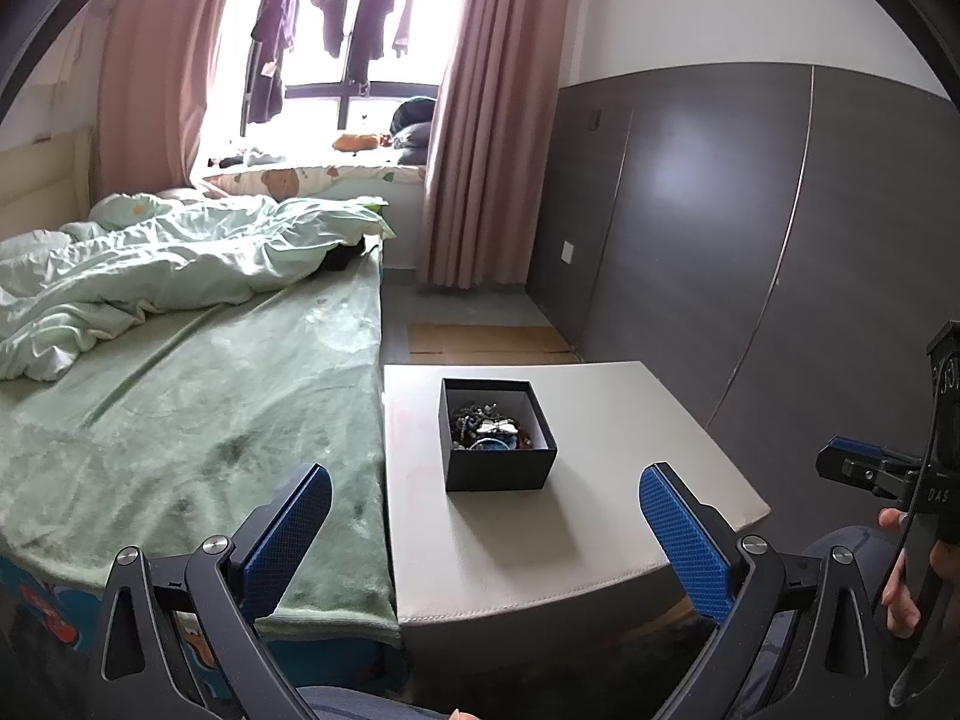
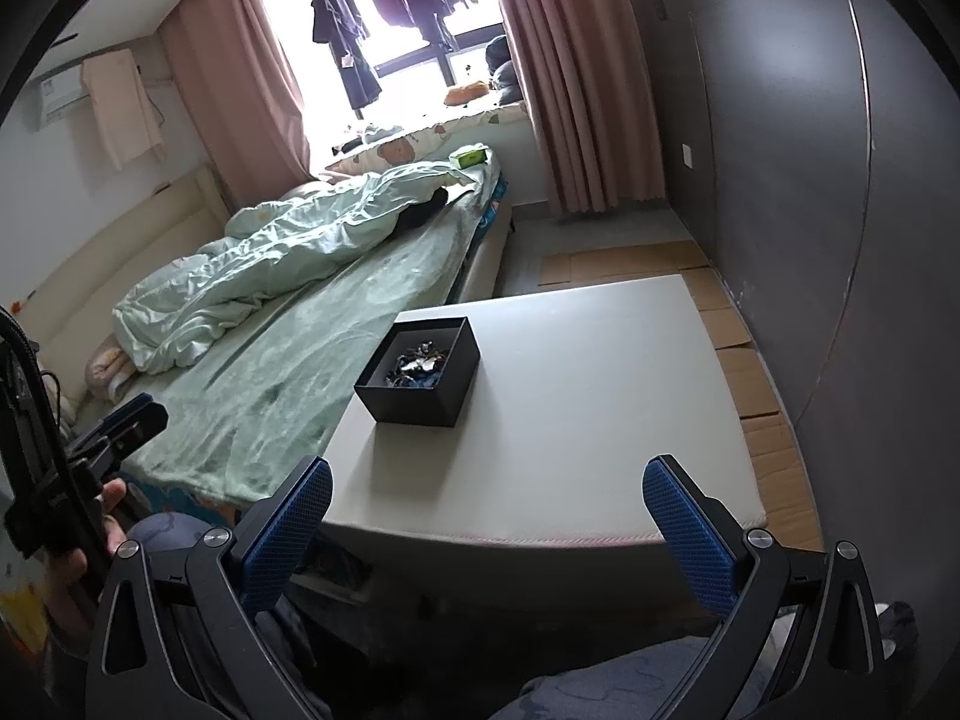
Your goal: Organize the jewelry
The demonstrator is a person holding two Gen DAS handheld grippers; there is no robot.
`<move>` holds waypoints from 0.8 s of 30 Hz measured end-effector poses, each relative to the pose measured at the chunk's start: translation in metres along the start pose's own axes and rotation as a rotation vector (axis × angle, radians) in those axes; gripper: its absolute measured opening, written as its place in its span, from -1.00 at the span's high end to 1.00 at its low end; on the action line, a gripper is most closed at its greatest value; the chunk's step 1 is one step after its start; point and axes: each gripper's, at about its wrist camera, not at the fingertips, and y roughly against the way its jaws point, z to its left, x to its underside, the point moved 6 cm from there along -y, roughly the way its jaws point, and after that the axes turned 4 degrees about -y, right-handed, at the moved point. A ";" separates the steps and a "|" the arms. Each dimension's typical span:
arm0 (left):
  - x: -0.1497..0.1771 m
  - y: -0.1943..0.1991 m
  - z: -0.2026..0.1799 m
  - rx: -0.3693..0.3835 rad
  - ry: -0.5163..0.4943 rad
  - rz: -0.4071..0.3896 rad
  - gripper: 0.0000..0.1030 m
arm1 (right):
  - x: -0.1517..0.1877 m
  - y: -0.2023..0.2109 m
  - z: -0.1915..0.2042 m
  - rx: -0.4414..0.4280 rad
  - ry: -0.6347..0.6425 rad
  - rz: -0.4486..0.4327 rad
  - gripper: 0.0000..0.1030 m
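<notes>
Spread fingers (image 1: 288,534) of both grippers; box (image 1: 497,435) of tangled, indistinct jewelry (image 1: 489,426).

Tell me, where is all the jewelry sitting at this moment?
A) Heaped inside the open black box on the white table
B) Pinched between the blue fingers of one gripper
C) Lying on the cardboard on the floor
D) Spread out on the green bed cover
A: the jewelry lies in a tangled heap inside the open black box on the white table, while the left gripper and right gripper are both open and hold nothing.
</notes>
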 end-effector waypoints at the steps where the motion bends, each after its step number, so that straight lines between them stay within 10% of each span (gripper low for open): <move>1: 0.000 -0.001 -0.001 -0.001 -0.004 0.000 -0.99 | 0.000 0.000 0.000 0.001 0.000 0.000 -1.00; 24: -0.004 -0.002 -0.007 -0.015 -0.041 -0.024 -0.99 | -0.001 -0.006 0.000 0.026 0.013 0.010 -1.00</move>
